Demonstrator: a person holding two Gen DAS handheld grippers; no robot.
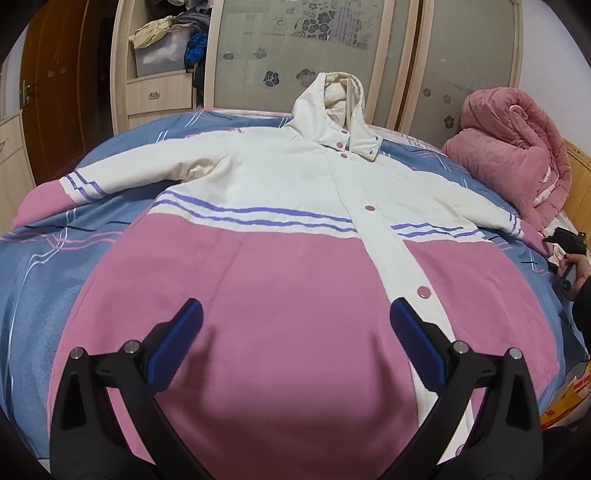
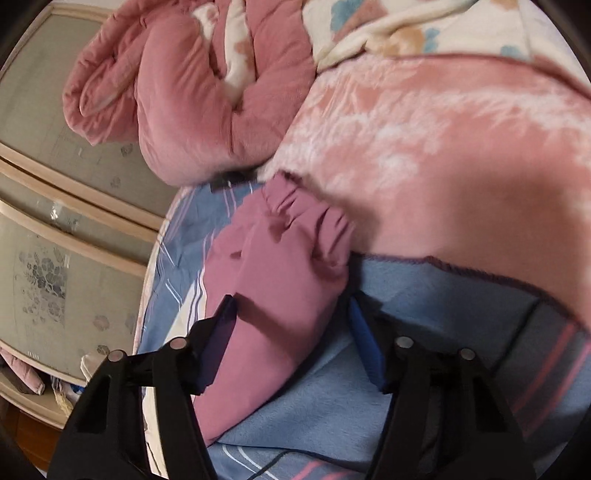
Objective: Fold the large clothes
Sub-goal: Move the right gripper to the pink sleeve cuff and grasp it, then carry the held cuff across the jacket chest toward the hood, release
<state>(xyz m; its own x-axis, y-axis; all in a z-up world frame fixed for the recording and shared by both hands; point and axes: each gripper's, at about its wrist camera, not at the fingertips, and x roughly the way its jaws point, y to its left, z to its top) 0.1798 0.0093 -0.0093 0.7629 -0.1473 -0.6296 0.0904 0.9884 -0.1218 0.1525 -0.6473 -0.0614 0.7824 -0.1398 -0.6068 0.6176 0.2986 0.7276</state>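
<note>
coat (image 1: pixel 280 192): spread flat, front up, on the bed (image 1: pixel 44 280), hood toward the wardrobe (image 1: pixel 310 48)
left claw (image 1: pixel 295 321): jaws wide apart above the pink hem, holding nothing
right claw (image 2: pixel 291 325): jaws straddling the pink cuff (image 2: pixel 280 266), one pad touching, not clamped

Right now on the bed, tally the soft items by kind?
Hooded jacket, pink and cream, laid flat: 1
Pink quilted bundle: 1
Pink patterned blanket: 1
Cream floral blanket: 1
Blue striped sheet: 1
Total: 5
</note>
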